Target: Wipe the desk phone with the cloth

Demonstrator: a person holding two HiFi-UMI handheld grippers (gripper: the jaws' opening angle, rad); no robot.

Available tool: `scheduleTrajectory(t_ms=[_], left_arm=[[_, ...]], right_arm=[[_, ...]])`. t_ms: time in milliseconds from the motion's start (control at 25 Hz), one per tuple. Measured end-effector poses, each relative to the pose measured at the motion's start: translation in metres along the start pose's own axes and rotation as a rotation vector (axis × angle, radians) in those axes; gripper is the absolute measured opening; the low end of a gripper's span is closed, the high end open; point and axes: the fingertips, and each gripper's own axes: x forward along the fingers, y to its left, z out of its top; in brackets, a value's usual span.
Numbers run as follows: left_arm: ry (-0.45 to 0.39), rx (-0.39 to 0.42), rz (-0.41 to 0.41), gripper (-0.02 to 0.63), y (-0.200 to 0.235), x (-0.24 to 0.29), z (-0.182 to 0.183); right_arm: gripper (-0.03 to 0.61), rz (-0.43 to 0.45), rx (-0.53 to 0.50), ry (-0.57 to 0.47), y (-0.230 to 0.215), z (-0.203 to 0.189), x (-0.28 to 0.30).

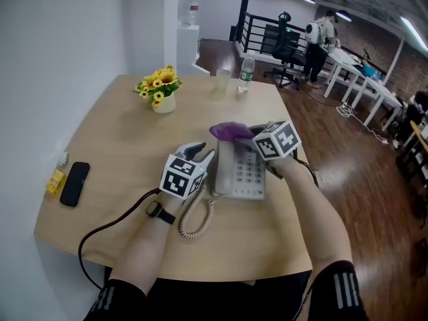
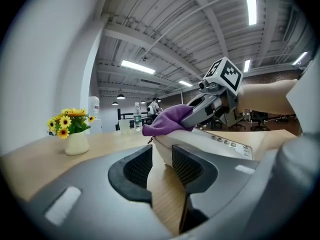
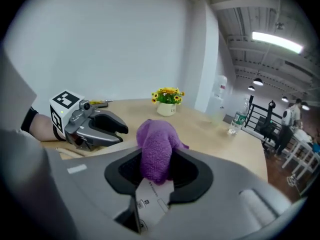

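A pale grey desk phone point(image 1: 244, 172) lies on the wooden table point(image 1: 120, 146), its keypad facing up. My right gripper point(image 1: 244, 136) is shut on a purple cloth point(image 1: 229, 131) and holds it over the phone's far end. In the right gripper view the cloth point(image 3: 155, 144) bulges out between the jaws of the right gripper point(image 3: 157, 161). My left gripper point(image 1: 206, 158) sits at the phone's left side. Its jaws stand a narrow gap apart in the left gripper view, where the left gripper point(image 2: 161, 159) has the phone's corner point(image 2: 210, 144) right at its tips. Whether they touch is unclear.
The phone's coiled cord point(image 1: 194, 219) loops toward the near table edge. A pot of yellow flowers point(image 1: 162, 89) stands at the back left, with a water bottle point(image 1: 247, 72) and a cup point(image 1: 223, 82) at the far edge. A black mobile point(image 1: 74, 183) lies at the left edge.
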Motion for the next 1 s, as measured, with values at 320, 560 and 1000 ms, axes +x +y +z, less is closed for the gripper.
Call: scheduleTrajectory(t_ms=[320, 560, 1000], left_arm=[[-0.009, -0.032, 0.003, 0.115, 0.004, -0.002, 0.001], [-0.004, -0.010, -0.004, 0.115, 0.001, -0.001, 0.001], [0.005, 0.041, -0.033, 0.115, -0.011, 0.002, 0.002]], right_arm=[[0.123, -0.112, -0.016, 0.154, -0.044, -0.052, -0.034], [0.123, -0.232, -0.035, 0.232, -0.078, -0.080, -0.071], [0.124, -0.215, -0.043, 0.148, -0.061, -0.047, -0.065]])
